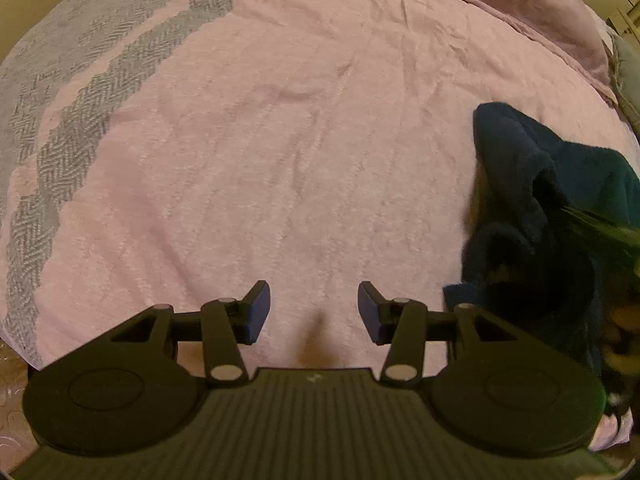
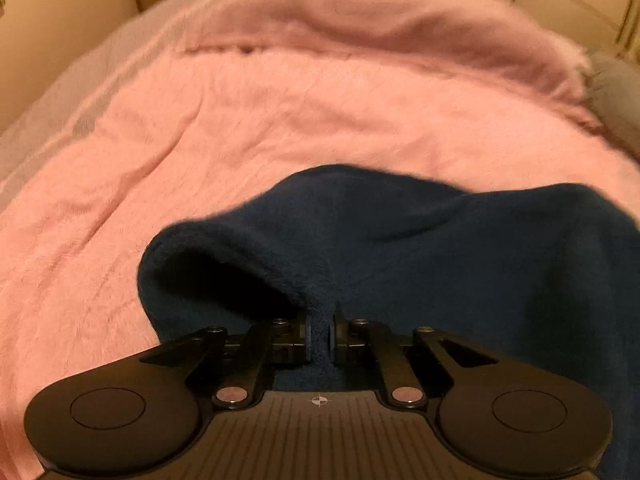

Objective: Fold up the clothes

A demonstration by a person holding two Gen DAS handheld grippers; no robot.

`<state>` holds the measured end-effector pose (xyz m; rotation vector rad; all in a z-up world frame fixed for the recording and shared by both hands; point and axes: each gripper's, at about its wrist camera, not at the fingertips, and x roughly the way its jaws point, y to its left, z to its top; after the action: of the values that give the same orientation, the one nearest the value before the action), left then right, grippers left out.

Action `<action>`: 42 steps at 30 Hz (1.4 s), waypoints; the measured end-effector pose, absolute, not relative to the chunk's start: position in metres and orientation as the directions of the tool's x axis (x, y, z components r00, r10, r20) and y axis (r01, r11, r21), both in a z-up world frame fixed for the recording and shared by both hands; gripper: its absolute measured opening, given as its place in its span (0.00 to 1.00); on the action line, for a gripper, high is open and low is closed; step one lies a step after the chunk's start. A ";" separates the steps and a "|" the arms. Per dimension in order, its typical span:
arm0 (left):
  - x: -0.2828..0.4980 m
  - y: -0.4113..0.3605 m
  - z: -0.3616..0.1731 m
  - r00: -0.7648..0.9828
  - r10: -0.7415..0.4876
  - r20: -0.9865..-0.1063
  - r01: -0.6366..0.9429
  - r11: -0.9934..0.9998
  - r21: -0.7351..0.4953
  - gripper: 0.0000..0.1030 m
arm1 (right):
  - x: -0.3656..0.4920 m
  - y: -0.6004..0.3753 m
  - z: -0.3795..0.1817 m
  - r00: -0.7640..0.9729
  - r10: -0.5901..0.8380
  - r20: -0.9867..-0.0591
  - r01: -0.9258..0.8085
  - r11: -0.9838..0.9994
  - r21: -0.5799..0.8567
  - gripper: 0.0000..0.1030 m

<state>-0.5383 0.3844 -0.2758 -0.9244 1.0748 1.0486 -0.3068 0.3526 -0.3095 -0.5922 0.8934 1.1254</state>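
Pink bedding (image 1: 304, 128) covered the bed under my rig. Fingers of my right gripper (image 2: 320, 338) pinched a thin ridge of the dark blue garment (image 2: 460, 264), bunched on the bedding; it could slip out. Left gripper (image 1: 314, 312), beside the garment, had its fingers spread.

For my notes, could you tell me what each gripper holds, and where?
Right gripper pinches a fold of the blue garment; left gripper is open, holding nothing.
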 end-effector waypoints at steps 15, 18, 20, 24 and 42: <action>-0.410 0.349 -0.268 0.191 0.186 -0.964 -0.889 0.449 -0.089 0.43 | -0.113 -0.026 -0.139 0.659 0.362 -0.660 -0.442 0.895 0.049 0.04; -0.372 0.336 -0.267 0.228 0.175 -0.958 -0.850 0.515 -0.109 0.43 | -0.085 -0.068 -0.151 0.661 0.266 -0.702 -0.324 0.944 0.053 0.04; -0.346 0.327 -0.266 0.252 0.166 -0.953 -0.821 0.558 -0.120 0.43 | -0.070 -0.091 -0.166 0.622 0.226 -0.749 -0.261 0.963 0.073 0.04; -0.292 0.312 -0.274 0.287 0.139 -0.948 -0.755 0.642 -0.134 0.43 | -0.041 -0.137 -0.194 0.529 0.152 -0.835 -0.129 0.987 0.098 0.04; -0.100 0.349 -0.384 0.592 -0.221 -0.775 -0.731 0.257 -0.631 0.54 | 0.047 -0.241 -0.289 0.359 0.340 -0.869 0.282 0.849 0.448 0.71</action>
<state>-0.0998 0.3493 -0.3836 -1.3021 0.9232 0.4226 0.0475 -0.2414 -0.2887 0.5940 1.2241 0.0404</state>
